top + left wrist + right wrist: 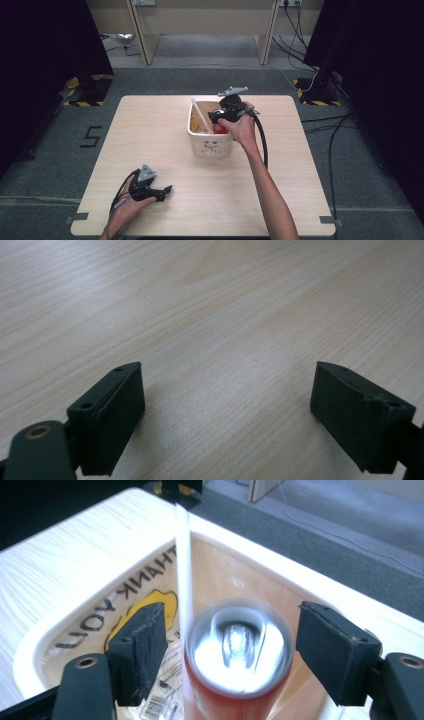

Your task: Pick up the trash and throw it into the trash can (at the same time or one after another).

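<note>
bare tabletop (210,315) lies between the left gripper's (227,405) released jaws; right gripper's (230,650) spread jaws flank a red can (235,655).

Red can (235,680) showing silver top; cream bin (210,145) wearing black lettering, yellow patch at nine o'clock; white stick (183,580); pale woodgrain table (150,145); black grippers (162,191).
</note>
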Demonstrator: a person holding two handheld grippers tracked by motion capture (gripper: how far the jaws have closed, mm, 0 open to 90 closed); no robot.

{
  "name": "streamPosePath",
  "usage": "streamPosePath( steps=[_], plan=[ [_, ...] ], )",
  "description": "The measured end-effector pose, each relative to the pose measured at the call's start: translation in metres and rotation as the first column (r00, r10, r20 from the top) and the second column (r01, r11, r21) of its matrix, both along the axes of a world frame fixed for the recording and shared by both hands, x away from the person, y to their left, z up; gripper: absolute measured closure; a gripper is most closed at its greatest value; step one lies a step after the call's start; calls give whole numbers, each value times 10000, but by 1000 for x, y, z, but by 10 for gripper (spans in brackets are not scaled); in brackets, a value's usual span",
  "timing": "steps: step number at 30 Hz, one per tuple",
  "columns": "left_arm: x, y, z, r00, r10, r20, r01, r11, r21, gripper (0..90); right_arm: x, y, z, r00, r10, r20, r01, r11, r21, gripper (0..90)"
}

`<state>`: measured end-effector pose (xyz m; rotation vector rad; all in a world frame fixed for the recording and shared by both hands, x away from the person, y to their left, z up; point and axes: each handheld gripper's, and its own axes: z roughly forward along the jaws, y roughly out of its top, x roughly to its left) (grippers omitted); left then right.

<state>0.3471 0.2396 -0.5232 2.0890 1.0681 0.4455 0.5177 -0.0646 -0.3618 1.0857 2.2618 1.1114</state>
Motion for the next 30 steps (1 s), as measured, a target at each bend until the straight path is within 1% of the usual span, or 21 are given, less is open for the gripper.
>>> streamPosePath(
  steps=[4,9,18,25,30],
  plan=[
    [0,0,0,10000,0,-1,0,10000,3,134,-3,-6,6,9999,-19,158,17,9999,106,285],
    [0,0,0,10000,3,-2,-3,10000,-1,134,-5,-17,12,9992,-231,336,223,9995,235,285],
    [0,0,0,10000,0,-4,0,10000,5,134,-12,-33,19,9973,-424,595,420,9991,82,284],
    [0,0,0,10000,23,1,-23,10000,-23,134,-17,-46,22,9950,-607,793,605,9982,61,241],
    [0,0,0,10000,31,13,-31,10000,-32,134,-20,-57,22,9936,-800,795,796,9968,77,220]
  ],
)
